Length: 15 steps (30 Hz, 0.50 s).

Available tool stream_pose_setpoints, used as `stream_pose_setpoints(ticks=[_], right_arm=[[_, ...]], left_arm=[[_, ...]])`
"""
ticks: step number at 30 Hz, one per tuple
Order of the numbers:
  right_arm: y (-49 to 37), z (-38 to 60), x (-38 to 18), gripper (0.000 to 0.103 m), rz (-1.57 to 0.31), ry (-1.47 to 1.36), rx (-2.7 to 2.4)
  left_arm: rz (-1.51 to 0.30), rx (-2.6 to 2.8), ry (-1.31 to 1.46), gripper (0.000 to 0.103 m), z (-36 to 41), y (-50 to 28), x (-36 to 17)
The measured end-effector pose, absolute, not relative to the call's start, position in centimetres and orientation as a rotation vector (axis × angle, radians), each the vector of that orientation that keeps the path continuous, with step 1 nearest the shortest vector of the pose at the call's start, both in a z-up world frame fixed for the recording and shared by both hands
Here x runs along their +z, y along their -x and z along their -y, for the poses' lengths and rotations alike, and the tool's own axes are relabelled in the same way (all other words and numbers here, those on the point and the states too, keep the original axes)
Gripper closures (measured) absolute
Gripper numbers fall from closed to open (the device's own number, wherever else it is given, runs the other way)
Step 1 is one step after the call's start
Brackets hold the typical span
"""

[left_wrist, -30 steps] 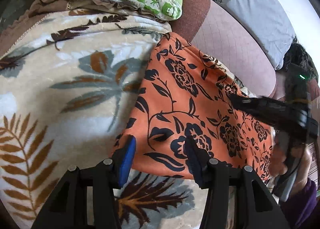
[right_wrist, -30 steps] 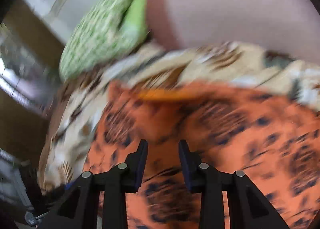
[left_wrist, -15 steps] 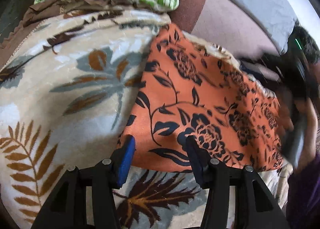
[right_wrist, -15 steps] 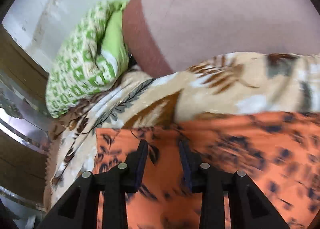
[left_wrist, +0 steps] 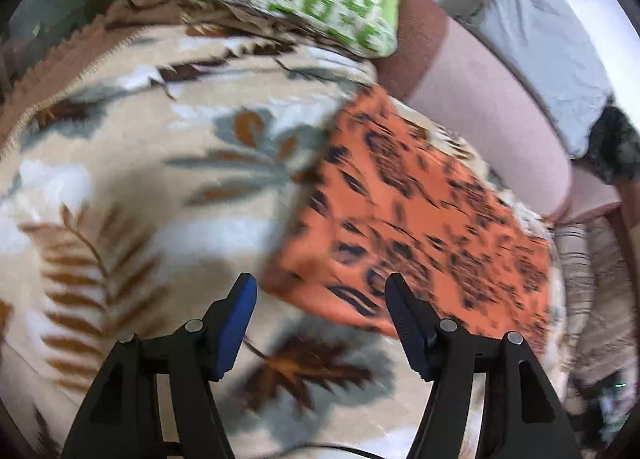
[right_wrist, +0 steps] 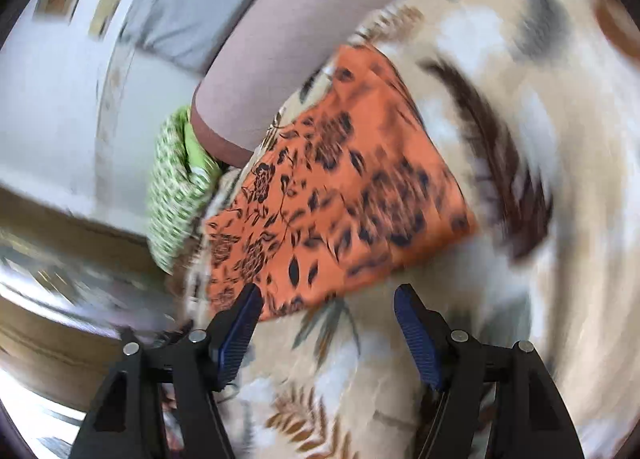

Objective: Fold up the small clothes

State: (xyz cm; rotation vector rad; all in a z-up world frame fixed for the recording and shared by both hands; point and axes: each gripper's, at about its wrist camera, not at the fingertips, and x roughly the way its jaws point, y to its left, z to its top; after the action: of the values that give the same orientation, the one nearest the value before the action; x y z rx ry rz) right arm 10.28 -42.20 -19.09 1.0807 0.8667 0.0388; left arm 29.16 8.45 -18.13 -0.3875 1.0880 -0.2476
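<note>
There's the orange cloth (left_wrist: 404,215), bright orange with a black print of flowers, leaves and trailing vines; it's lying flat and spread out, a roughly four-sided shape with straight edges and clear corners; nothing is holding it; seen from the right wrist the orange cloth (right_wrist: 340,199) sits slanted, one corner pointing up and away, another out to the right; both views are smeared, so any fold lines can't be made out.

I get soft, even daylight and strong fisheye bending at both rims. Motion blur smears the orange cloth (left_wrist: 420,219), worse, I think, in the right wrist view.
</note>
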Motion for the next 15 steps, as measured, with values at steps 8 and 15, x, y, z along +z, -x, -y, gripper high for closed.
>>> stream_pose_setpoints(ticks=[8, 15], right_arm=[[-12.4, 44.2, -25.3, 0.031, -0.756, -1.302, -0.077], [-15.2, 44.6, -25.3, 0.030, -0.658, -1.247, -0.158]], left_arm=[[-1.107, -0.356, 0.335, 0.030, -3.1, -27.7, -18.5], [-1.160, -0.285, 0.386, 0.030, -2.9, -29.6, -21.7]])
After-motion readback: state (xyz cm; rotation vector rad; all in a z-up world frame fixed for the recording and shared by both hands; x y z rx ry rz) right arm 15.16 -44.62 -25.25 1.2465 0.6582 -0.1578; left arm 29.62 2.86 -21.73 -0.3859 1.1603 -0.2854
